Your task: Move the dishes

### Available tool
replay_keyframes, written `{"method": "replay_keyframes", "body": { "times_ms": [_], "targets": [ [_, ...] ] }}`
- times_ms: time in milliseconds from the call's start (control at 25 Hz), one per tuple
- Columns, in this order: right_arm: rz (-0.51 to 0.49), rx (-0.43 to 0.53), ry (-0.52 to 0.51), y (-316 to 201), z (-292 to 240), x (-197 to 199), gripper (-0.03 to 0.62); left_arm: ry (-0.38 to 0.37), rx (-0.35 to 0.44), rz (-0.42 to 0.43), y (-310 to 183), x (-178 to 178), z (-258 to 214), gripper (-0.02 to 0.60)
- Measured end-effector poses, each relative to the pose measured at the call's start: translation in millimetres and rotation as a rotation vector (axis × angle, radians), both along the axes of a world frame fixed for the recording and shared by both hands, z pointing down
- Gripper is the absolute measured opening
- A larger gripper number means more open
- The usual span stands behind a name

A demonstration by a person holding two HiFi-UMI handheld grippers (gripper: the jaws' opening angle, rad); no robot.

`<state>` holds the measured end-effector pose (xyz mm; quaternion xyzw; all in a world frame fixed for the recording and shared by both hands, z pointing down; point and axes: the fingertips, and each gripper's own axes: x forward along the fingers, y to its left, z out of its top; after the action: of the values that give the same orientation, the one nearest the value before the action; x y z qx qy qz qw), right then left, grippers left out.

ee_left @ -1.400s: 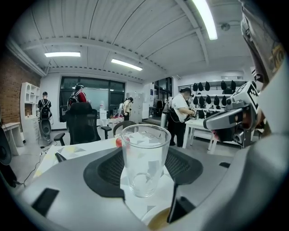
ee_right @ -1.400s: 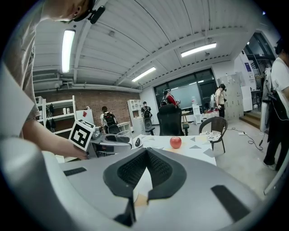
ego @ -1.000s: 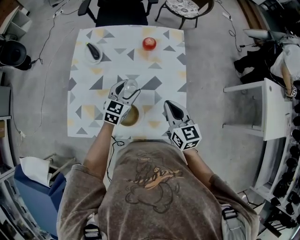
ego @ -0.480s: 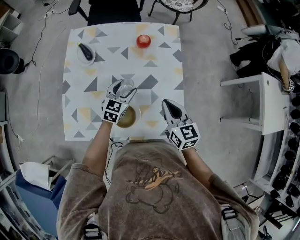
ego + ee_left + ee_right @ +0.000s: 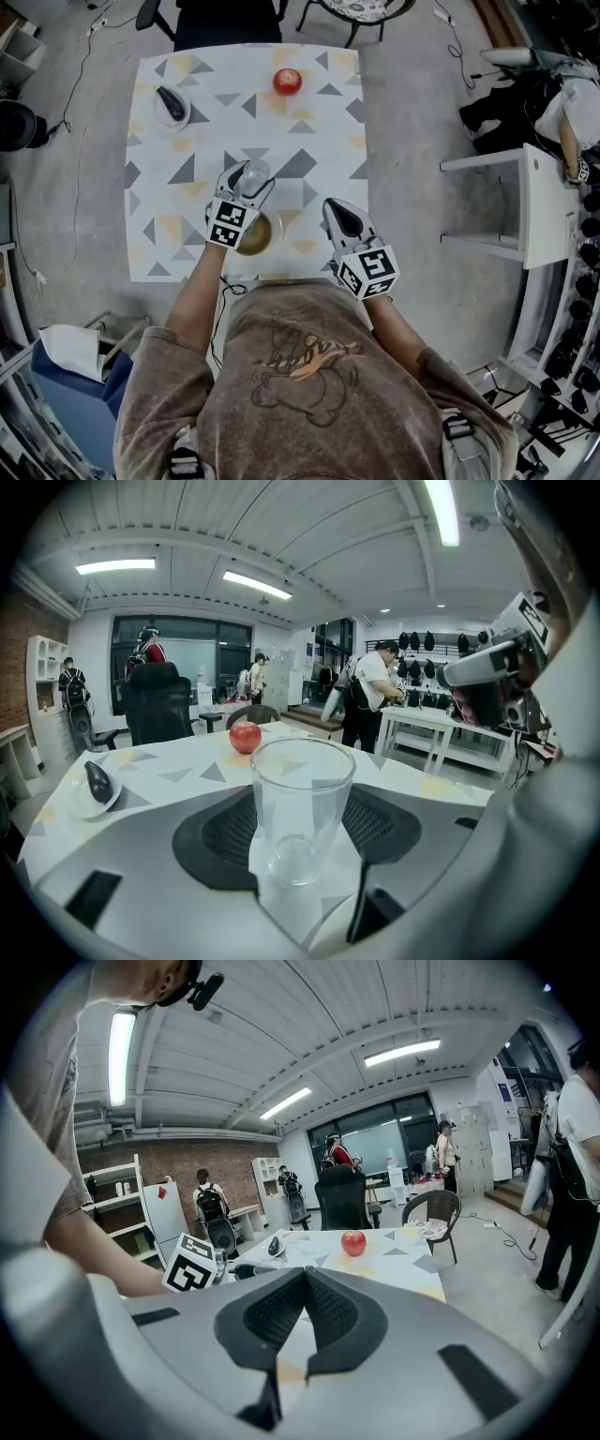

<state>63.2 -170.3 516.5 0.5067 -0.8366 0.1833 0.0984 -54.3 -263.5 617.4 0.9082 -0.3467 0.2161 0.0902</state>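
A clear drinking glass [image 5: 254, 172] stands upright between the pads of my left gripper [image 5: 246, 180], which is shut on it over the middle of the triangle-patterned table [image 5: 319, 141]. In the left gripper view the empty glass [image 5: 302, 808] fills the space between both pads. Just behind that gripper, near the front edge, sits a brownish bowl [image 5: 262, 235]. My right gripper [image 5: 339, 214] hovers at the table's front right, shut with nothing in it, its tips meeting [image 5: 302, 1274].
A red apple [image 5: 287, 82] lies at the far end. At the far left a small white plate [image 5: 161, 114] holds a dark object. A black chair [image 5: 225, 23] stands beyond the table and a white table [image 5: 525, 206] to its right. People stand in the background.
My left gripper has sunk a little with the glass still in it. The right gripper has kept its place.
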Motion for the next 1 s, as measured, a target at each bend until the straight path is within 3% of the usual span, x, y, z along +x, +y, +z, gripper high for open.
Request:
{"method": "replay_keyframes", "body": {
  "times_ms": [640,1000],
  "targets": [
    [-0.014,0.011,-0.004,4.6,-2.0,-2.9,0.003,0.037,0.047,-0.026,-1.4,1.8,-31.5,0.287],
    [-0.033,0.032,-0.014,8.8,-5.8,-4.9,0.003,0.061,0.116,-0.059,9.4,-5.2,-70.2,0.287]
  ]
}}
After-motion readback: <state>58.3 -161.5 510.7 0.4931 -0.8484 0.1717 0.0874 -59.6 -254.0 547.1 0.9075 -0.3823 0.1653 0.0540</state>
